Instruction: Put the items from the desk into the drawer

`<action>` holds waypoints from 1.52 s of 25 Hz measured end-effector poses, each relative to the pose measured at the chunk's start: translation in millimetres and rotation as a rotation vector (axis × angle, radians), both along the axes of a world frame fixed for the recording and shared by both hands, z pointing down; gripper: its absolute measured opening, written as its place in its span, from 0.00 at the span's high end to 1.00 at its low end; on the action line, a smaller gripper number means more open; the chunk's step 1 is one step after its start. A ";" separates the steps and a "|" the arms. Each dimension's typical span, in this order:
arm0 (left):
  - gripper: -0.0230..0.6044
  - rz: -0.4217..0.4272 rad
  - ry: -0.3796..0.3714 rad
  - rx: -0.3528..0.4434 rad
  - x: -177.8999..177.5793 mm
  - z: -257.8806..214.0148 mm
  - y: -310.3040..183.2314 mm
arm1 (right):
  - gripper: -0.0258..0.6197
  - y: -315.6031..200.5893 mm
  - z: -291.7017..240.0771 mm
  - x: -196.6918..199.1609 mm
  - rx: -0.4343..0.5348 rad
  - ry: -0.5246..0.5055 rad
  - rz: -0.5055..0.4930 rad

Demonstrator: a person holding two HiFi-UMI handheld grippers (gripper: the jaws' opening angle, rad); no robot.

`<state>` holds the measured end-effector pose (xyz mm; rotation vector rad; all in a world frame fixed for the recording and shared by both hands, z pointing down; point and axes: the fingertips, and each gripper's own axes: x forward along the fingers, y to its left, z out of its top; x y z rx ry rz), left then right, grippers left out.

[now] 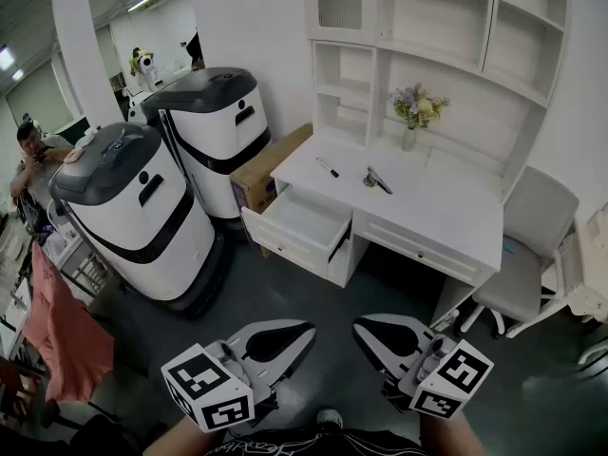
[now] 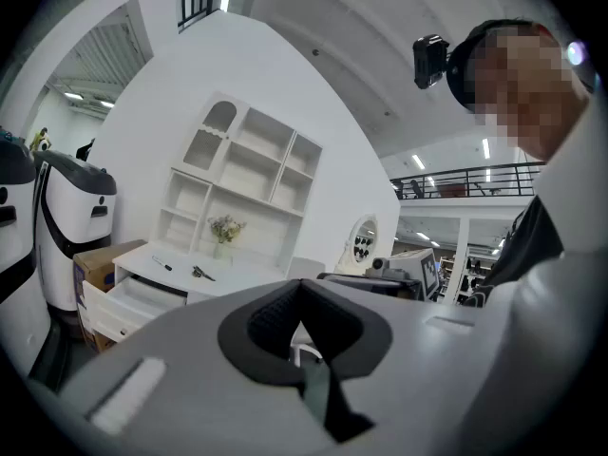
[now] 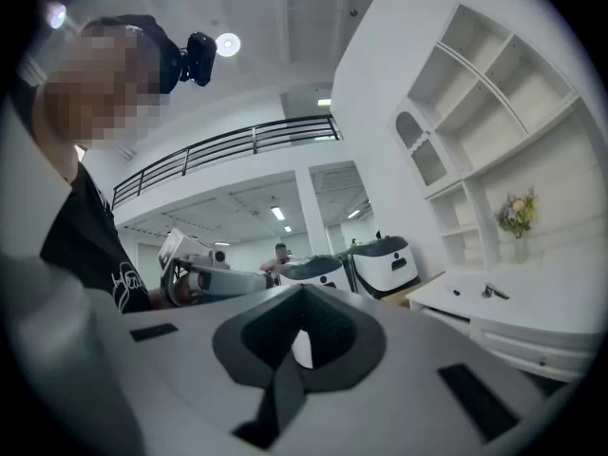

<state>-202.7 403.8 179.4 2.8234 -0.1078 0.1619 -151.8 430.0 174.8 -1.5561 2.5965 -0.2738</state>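
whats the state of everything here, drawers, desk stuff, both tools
left drawer: pulled open
right drawer: shut
pen: lying on desk
metal item: lying on desk
flower vase: upright on desk
left tool: shut, empty
right tool: shut, empty

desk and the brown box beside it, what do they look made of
Desk: probably painted wood or laminate, going by its smooth, even white surface with little glare. Box: looks like cardboard, plain dull brown with straight folded edges.
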 end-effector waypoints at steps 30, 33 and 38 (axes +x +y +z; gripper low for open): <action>0.95 -0.053 -0.007 -0.083 86.0 38.6 -97.5 | 0.95 -87.7 38.0 102.7 -0.063 -0.051 0.023; 0.95 -0.043 -0.009 -0.107 106.7 46.1 -134.8 | 0.95 -122.7 44.3 123.3 -0.086 -0.056 0.039; 0.95 -0.026 -0.012 -0.140 145.6 57.3 -209.3 | 0.95 -193.4 54.2 165.7 -0.121 -0.074 0.073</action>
